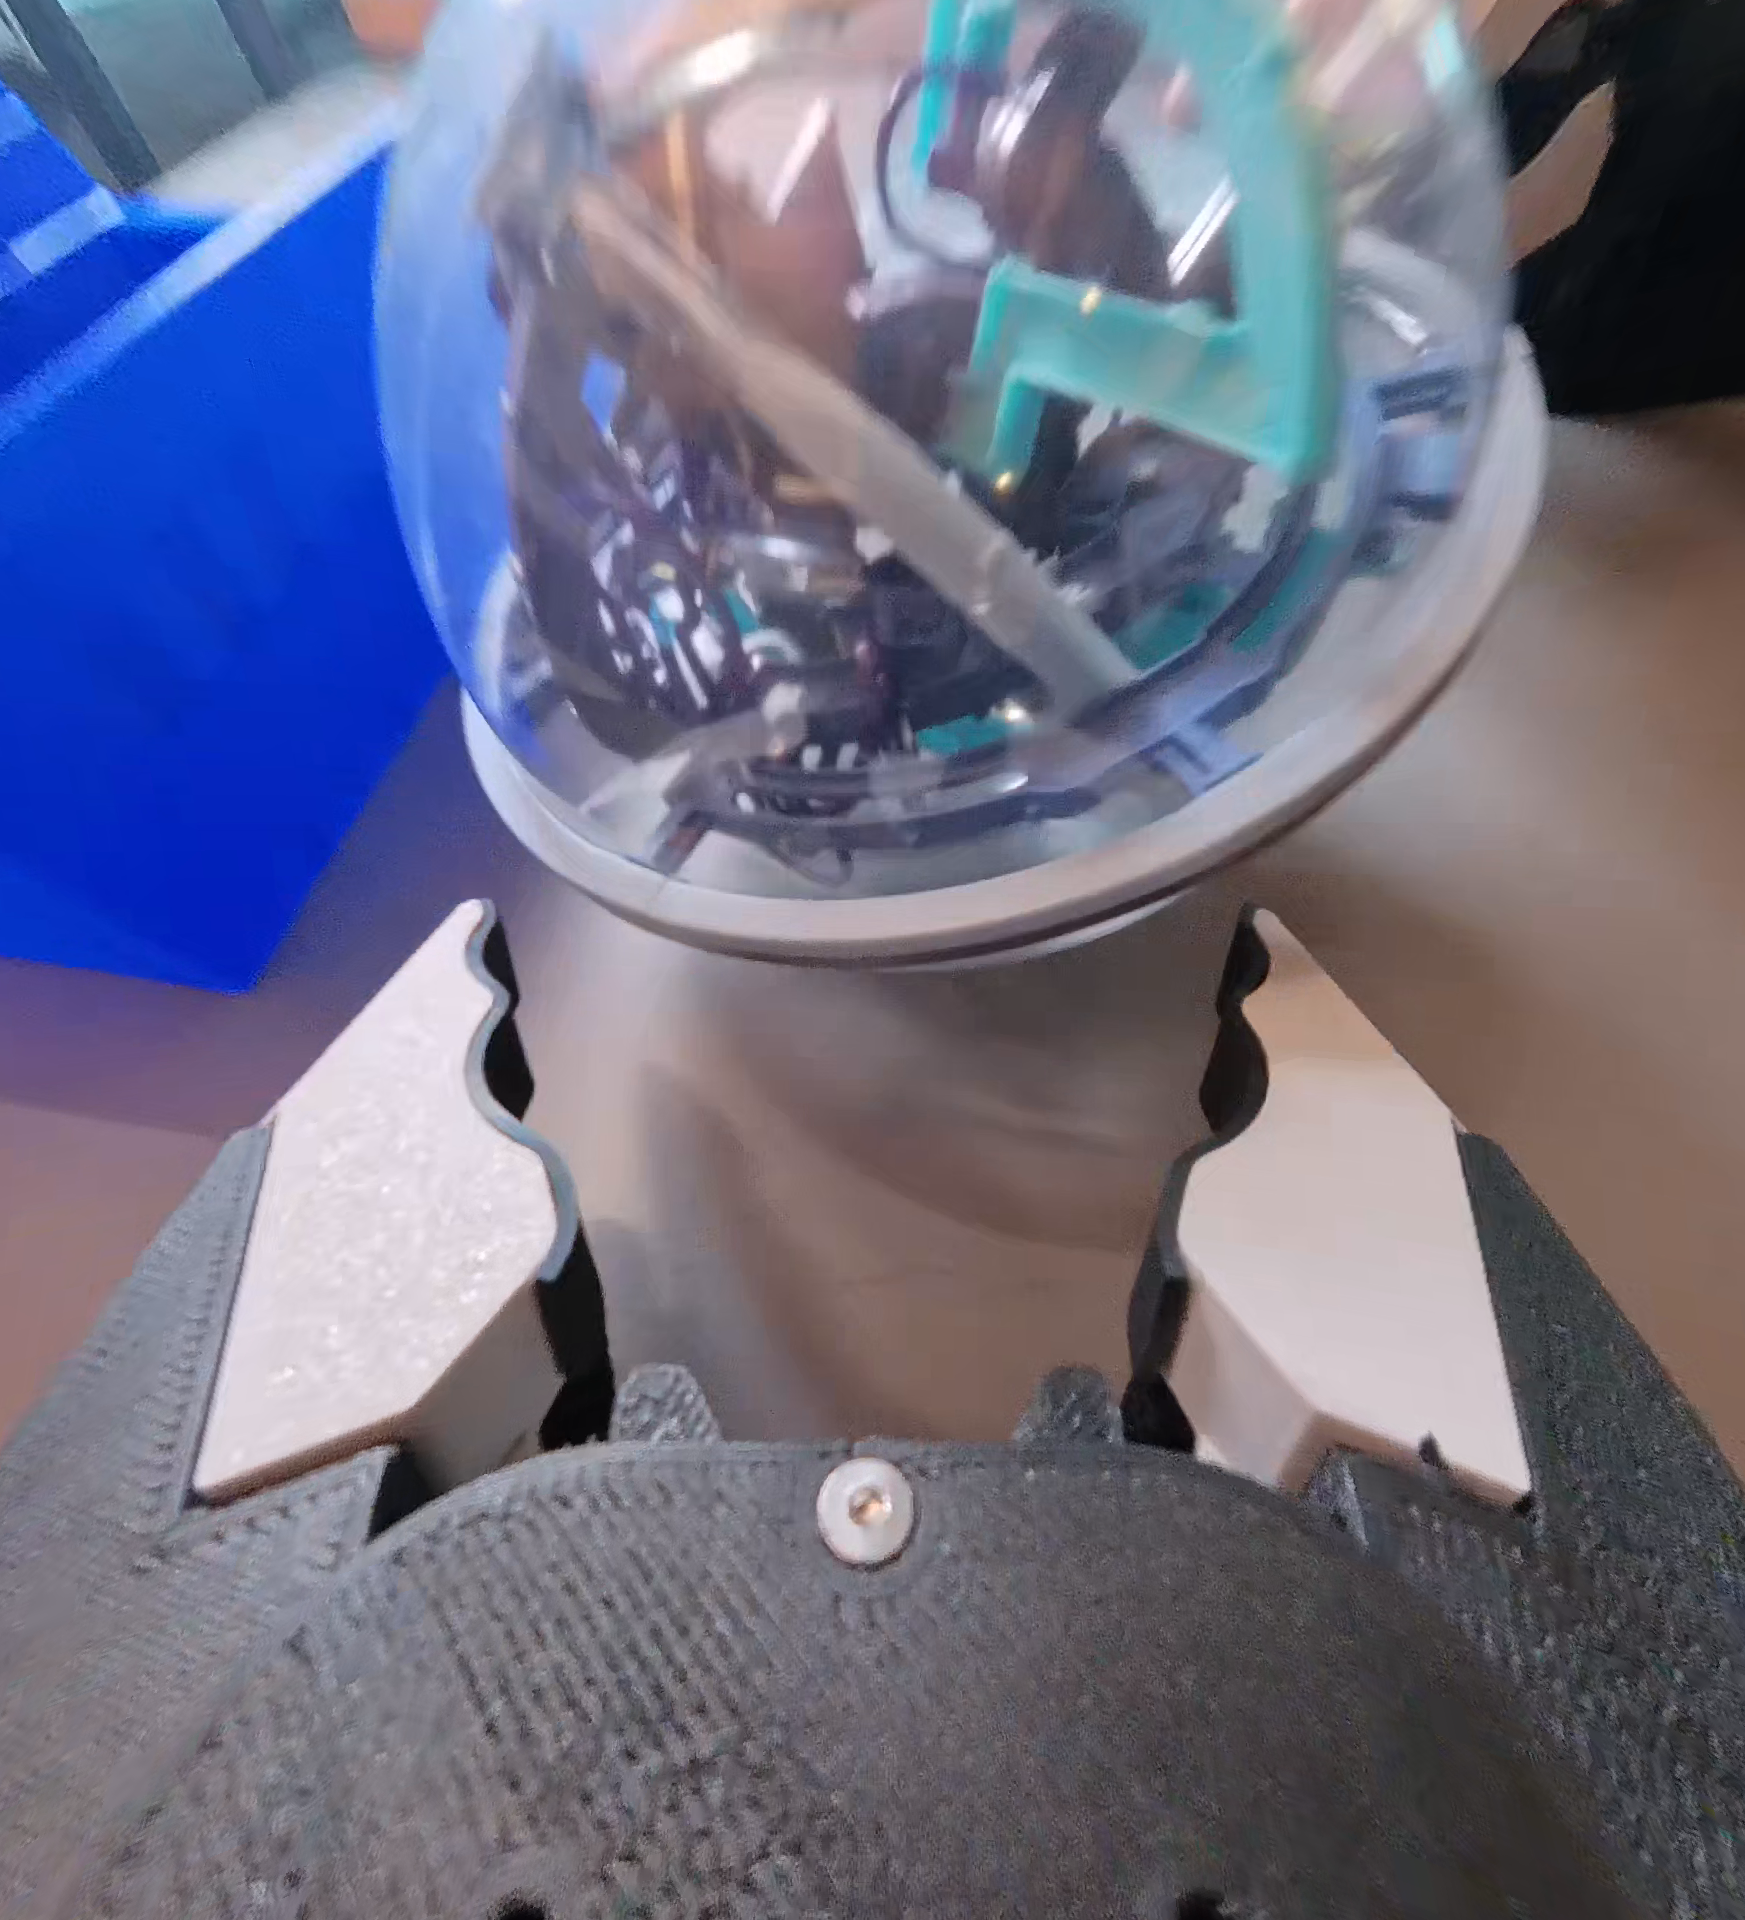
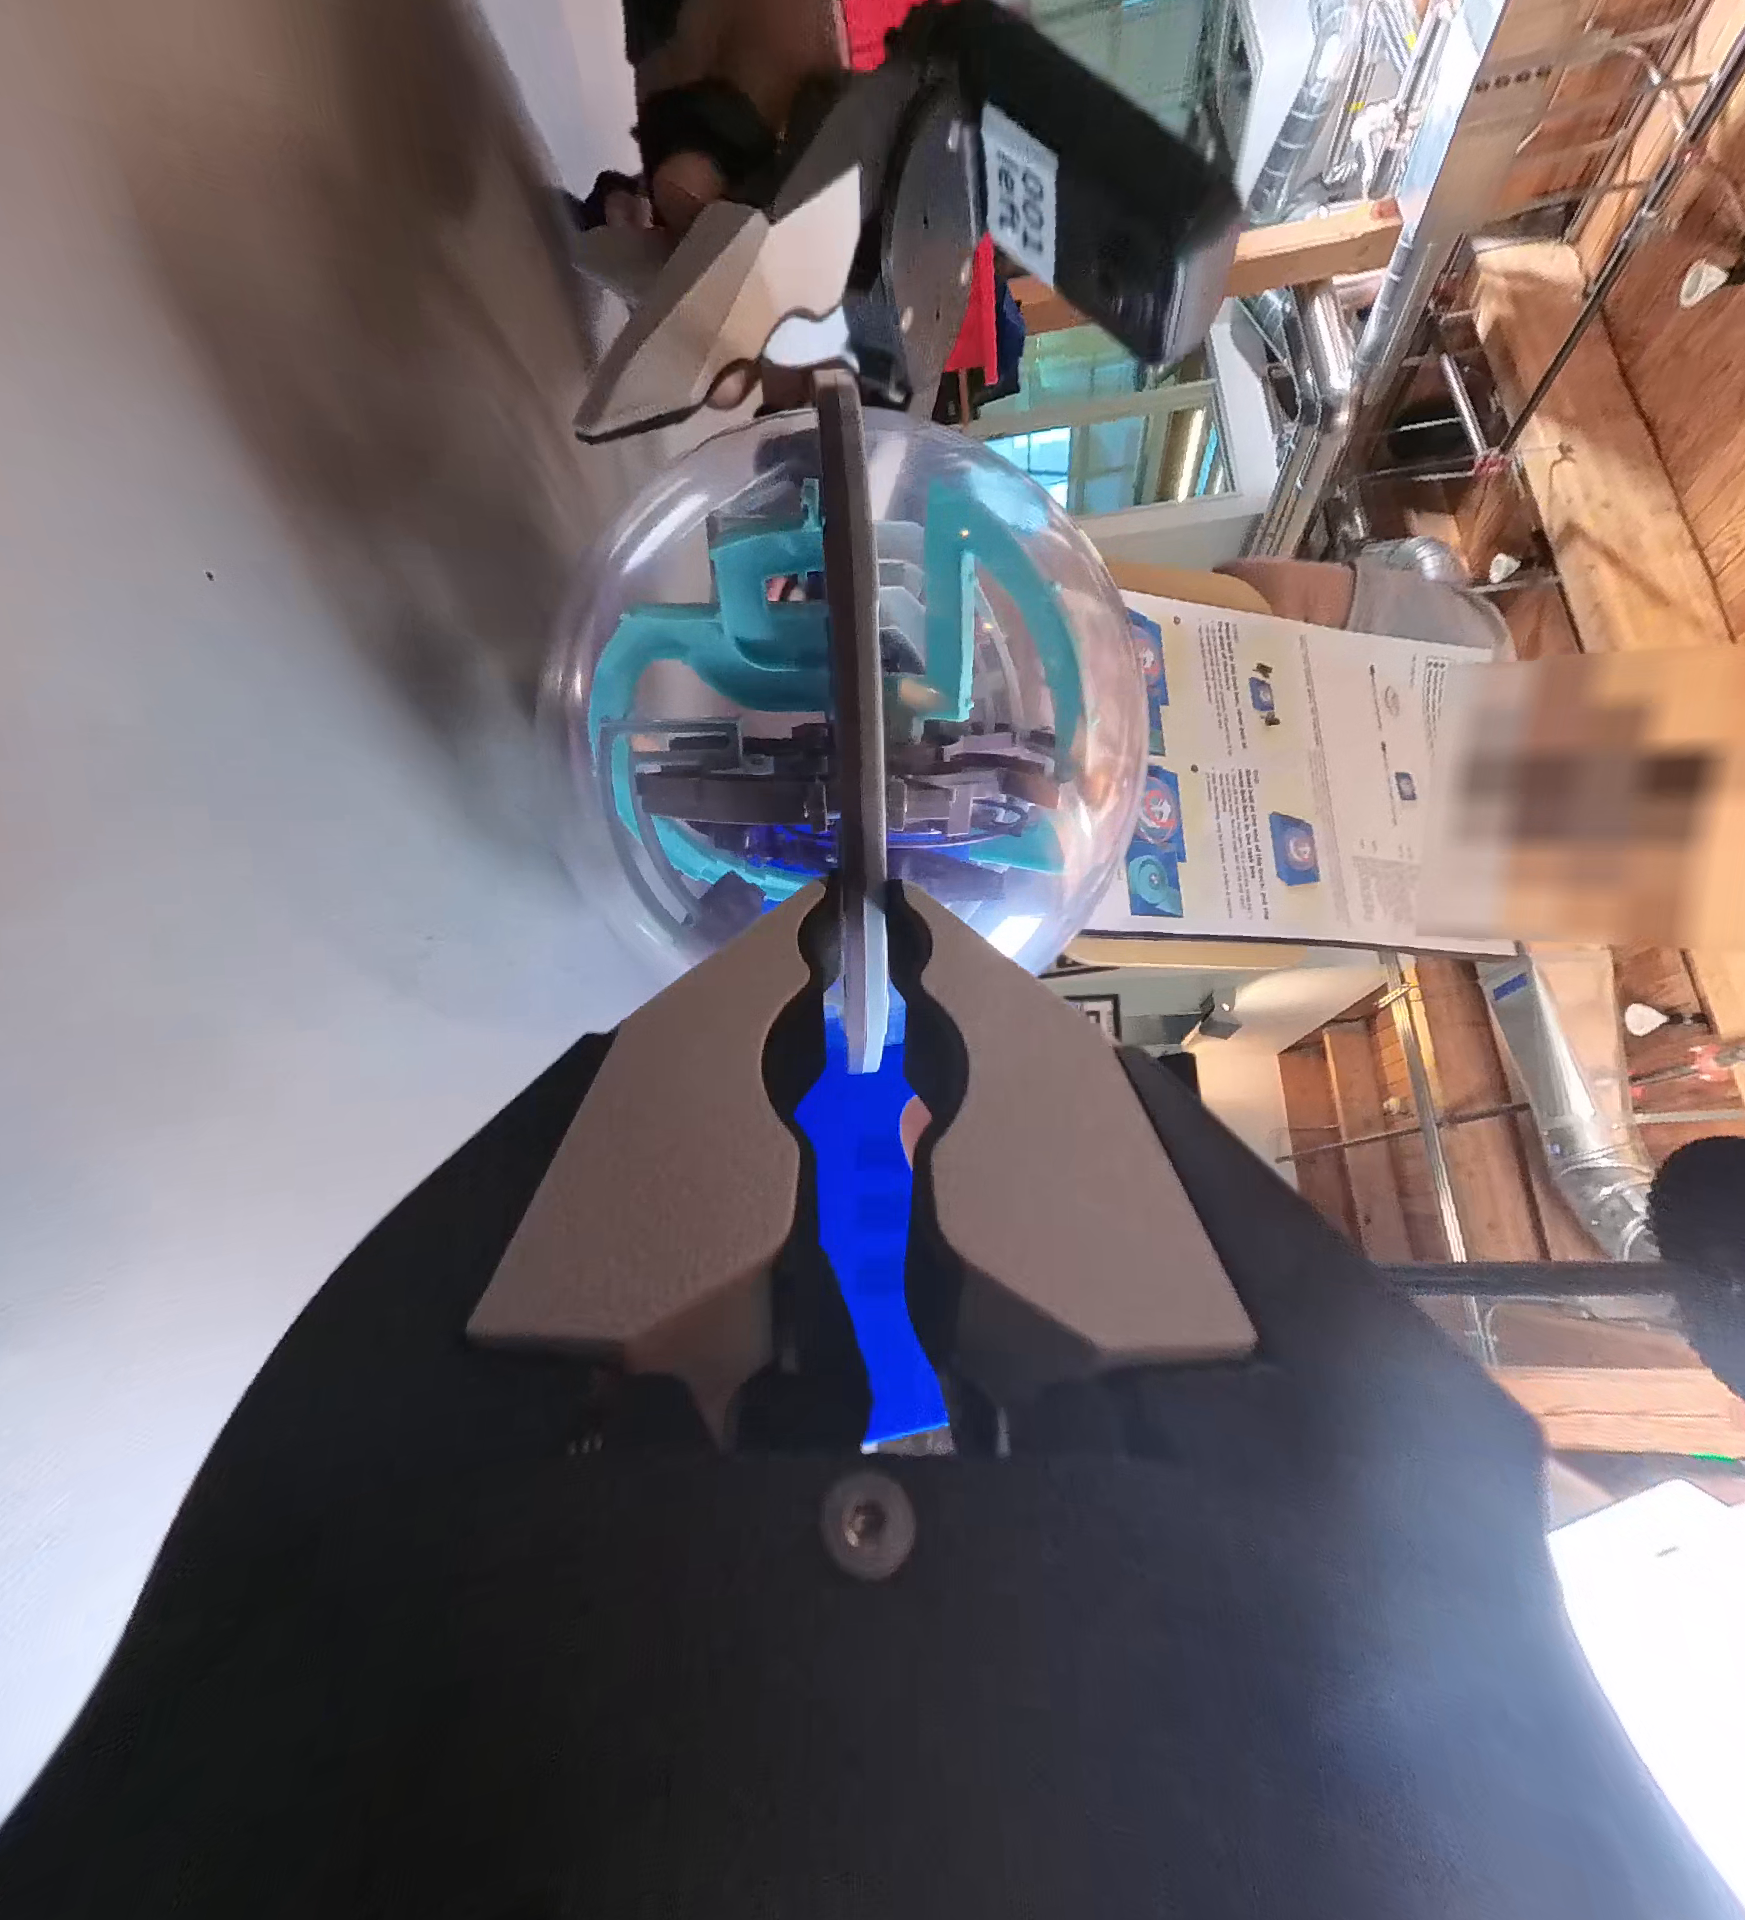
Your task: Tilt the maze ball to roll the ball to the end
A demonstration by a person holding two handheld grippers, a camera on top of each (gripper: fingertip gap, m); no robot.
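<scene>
The maze ball [image 1: 951,468] is a clear sphere with teal and dark tracks inside and a grey ring [image 1: 951,935] around its middle. It is held above the table. My right gripper [image 2: 863,904] is shut on the near edge of the ring [image 2: 852,623], and the ball [image 2: 681,675] sits just past its fingertips. My left gripper [image 1: 866,920] is open, with the ring's edge right at its fingertips and nothing clamped. The left gripper also shows in the right wrist view [image 2: 795,343], open on the ball's far side. I cannot make out the small ball inside the maze.
A blue plastic bin [image 1: 120,571] stands on the tan table [image 1: 1522,779] to the left of the ball. A black object [image 1: 1678,208] lies at the back right. A printed sheet [image 2: 1263,779] and wooden shelving [image 2: 1626,416] show behind the ball in the right wrist view.
</scene>
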